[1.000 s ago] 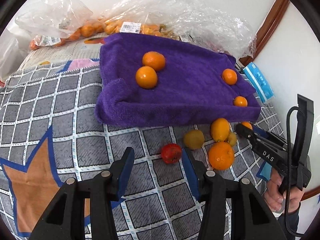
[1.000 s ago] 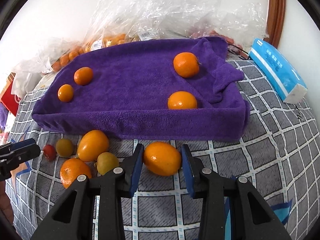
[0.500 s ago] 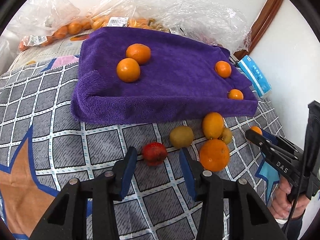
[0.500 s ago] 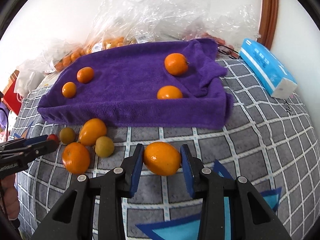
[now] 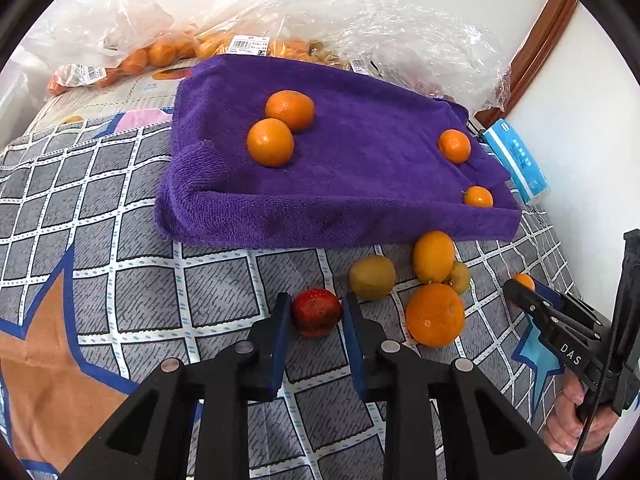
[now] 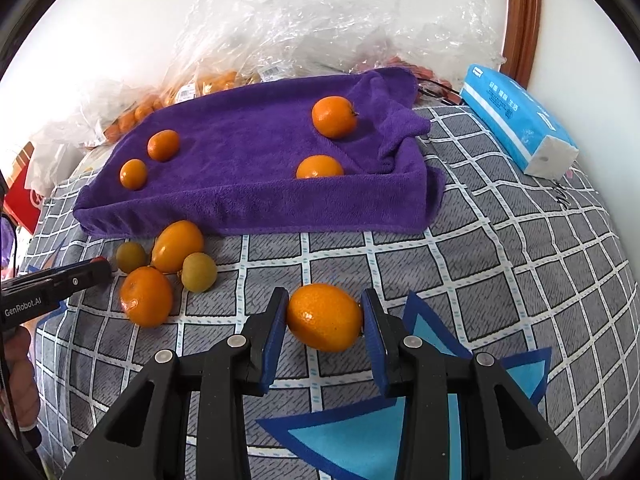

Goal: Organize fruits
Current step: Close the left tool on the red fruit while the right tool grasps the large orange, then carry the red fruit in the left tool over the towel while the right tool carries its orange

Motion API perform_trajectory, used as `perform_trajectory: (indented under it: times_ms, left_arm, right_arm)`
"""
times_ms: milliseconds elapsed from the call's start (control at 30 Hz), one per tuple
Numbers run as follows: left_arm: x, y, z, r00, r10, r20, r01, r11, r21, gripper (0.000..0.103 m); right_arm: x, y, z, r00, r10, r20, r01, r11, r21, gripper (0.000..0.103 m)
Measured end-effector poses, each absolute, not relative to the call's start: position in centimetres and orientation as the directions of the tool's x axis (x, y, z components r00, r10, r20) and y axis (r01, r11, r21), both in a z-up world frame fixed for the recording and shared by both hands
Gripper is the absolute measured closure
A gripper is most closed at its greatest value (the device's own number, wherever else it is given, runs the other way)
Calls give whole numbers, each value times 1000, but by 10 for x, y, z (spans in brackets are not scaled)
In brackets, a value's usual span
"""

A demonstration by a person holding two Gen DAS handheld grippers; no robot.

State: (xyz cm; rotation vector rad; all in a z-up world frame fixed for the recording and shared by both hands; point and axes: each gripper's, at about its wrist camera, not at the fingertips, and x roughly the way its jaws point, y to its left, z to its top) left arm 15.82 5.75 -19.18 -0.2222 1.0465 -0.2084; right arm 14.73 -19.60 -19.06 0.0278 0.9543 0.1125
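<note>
A small red fruit (image 5: 316,314) lies on the checked bedcover in front of the purple towel (image 5: 360,168). My left gripper (image 5: 315,304) has its jaws closing on this fruit, both blue pads against its sides. In the right wrist view my right gripper (image 6: 324,300) is shut on an oval orange fruit (image 6: 324,318), held over the cover short of the towel (image 6: 248,168). Several oranges rest on the towel. Loose fruit sits between the grippers: a large orange (image 5: 435,314), an oval orange (image 5: 433,256) and a greenish fruit (image 5: 372,277).
Clear plastic bags (image 5: 400,28) with more oranges are heaped against the white wall behind the towel. A blue tissue pack (image 6: 520,120) lies at the right by a wooden frame. A hand (image 5: 576,420) holds the right gripper's handle.
The left jaws have narrowed from wide apart to pressing on the red fruit. The right gripper has drawn back from the towel's front edge, still carrying the orange fruit.
</note>
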Motion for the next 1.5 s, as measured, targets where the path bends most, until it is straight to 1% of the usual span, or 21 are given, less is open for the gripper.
perform_trajectory:
  times_ms: [533,1500]
  left_arm:
    - [148,64,-176,504,-278,-817,62,956,-287,79]
    - [138,71,-112,598,-273,-754,89,957,-276,79]
  right_arm:
    - [137,-184,-177,587,112,-802,-95,993,68,66]
    - [129,-179,-122,663,112,-741,-78,994,80,66]
